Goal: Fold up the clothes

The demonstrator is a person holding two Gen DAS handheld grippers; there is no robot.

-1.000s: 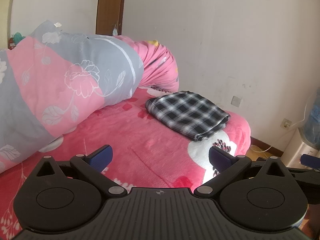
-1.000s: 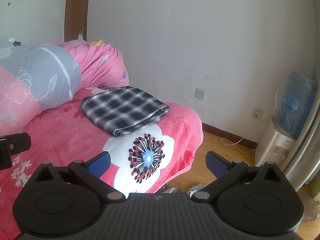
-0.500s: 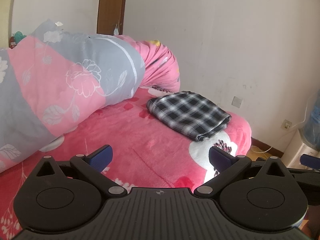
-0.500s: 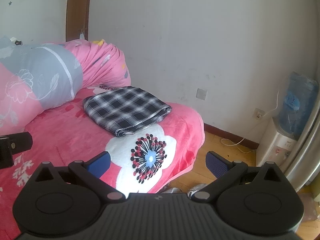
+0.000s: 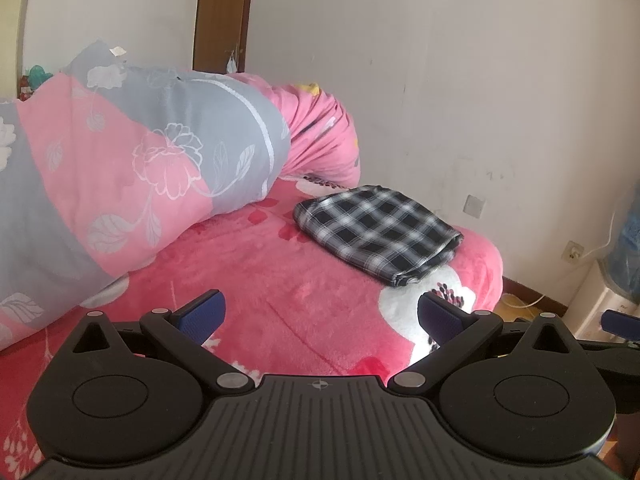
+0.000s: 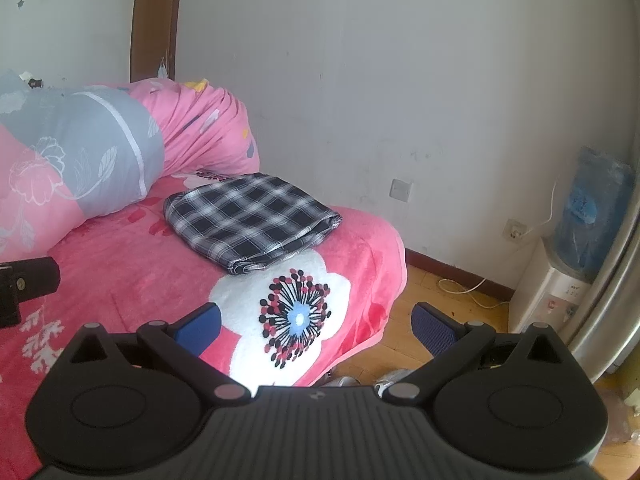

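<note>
Left wrist: folded plaid garment (image 5: 378, 232) beyond jaws

The folded plaid garment (image 5: 376, 232) is thin woven cloth, matt, in black and white checks. Under it the pink bedspread (image 5: 280, 300) looks plush and fleecy — a soft nap with a faint sheen. The rolled quilt (image 5: 132, 168) is smoother printed cotton-like cloth. The left gripper (image 5: 320, 316) and right gripper (image 6: 316, 324) are matt black plastic with ribbed housings, and their blue finger pads (image 6: 200, 326) look finely textured, rubbery. The floor (image 6: 424, 304) is glossy wood — the wall (image 6: 400, 80) chalky, scuffed paint.
</note>
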